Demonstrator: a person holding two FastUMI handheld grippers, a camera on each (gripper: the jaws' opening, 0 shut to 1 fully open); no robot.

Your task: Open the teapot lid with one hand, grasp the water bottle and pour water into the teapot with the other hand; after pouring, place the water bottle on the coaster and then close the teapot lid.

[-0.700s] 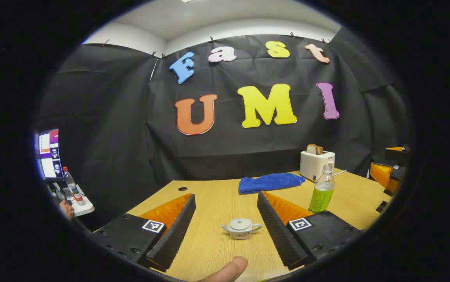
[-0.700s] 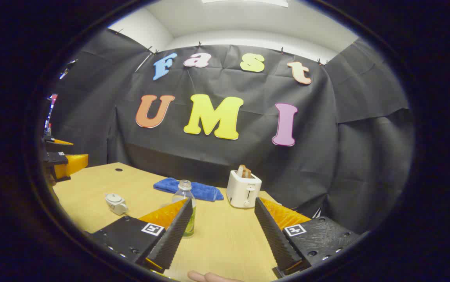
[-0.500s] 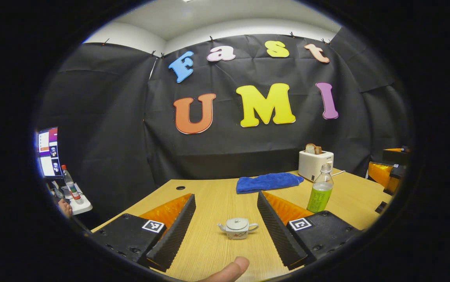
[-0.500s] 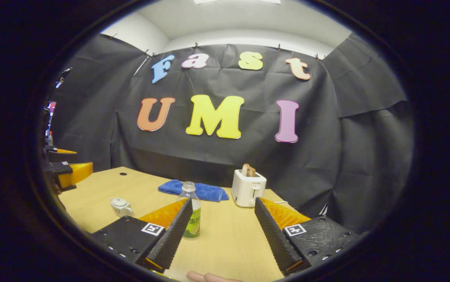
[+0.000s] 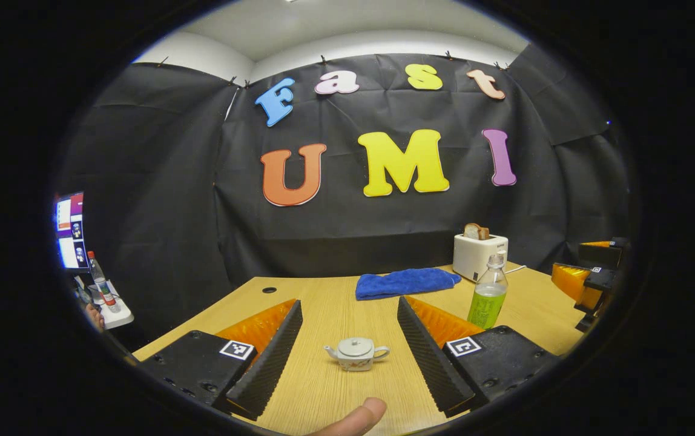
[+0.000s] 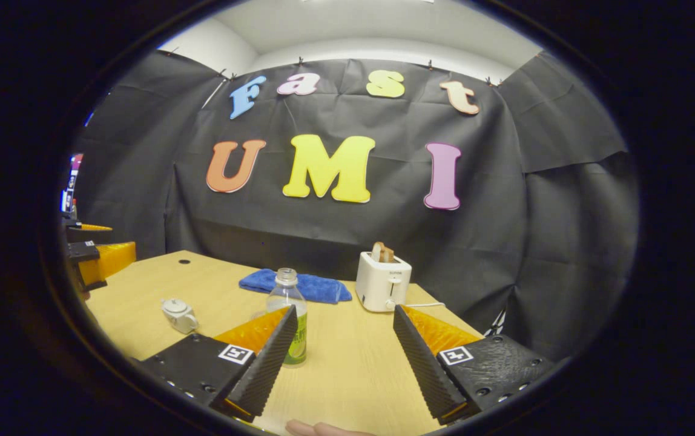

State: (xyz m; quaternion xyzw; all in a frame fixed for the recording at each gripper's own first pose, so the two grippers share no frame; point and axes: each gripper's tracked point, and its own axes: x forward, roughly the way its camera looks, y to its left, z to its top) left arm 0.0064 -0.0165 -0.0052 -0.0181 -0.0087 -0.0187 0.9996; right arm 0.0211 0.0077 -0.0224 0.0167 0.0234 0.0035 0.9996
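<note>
Left gripper view, from left to right: a monitor (image 5: 69, 230) stands at the far left edge beyond the table, with a small bottle (image 5: 98, 280) on a white stand below it. The left gripper (image 5: 347, 357) hovers above the wooden table (image 5: 323, 387) with its fingers (image 5: 269, 363) spread wide apart, holding nothing. The teapot (image 5: 356, 353) sits upright on the table ahead of the gap between the fingers, lid on, spout toward the left, handle toward the right. A fingertip (image 5: 353, 418) of the holding hand shows at the bottom edge. A blue cloth (image 5: 405, 283) lies farther back. The water bottle (image 5: 488, 292), uncapped and partly filled with green liquid, stands upright to the right of the teapot, well apart from it. A white toaster (image 5: 479, 254) with a bread slice stands behind the bottle. The right gripper (image 5: 589, 275) appears at the far right edge.

Right gripper view, from left to right: the left gripper (image 6: 90, 254) appears at the left edge. The teapot (image 6: 179, 315) sits on the table (image 6: 353, 363). The water bottle (image 6: 290, 315) stands just behind the left finger of the right gripper (image 6: 344, 357), partly hidden by it, outside the gap. The fingers (image 6: 426, 357) stand wide apart and hold nothing. The blue cloth (image 6: 311, 287) and toaster (image 6: 382, 281) stand near the back wall.
</note>
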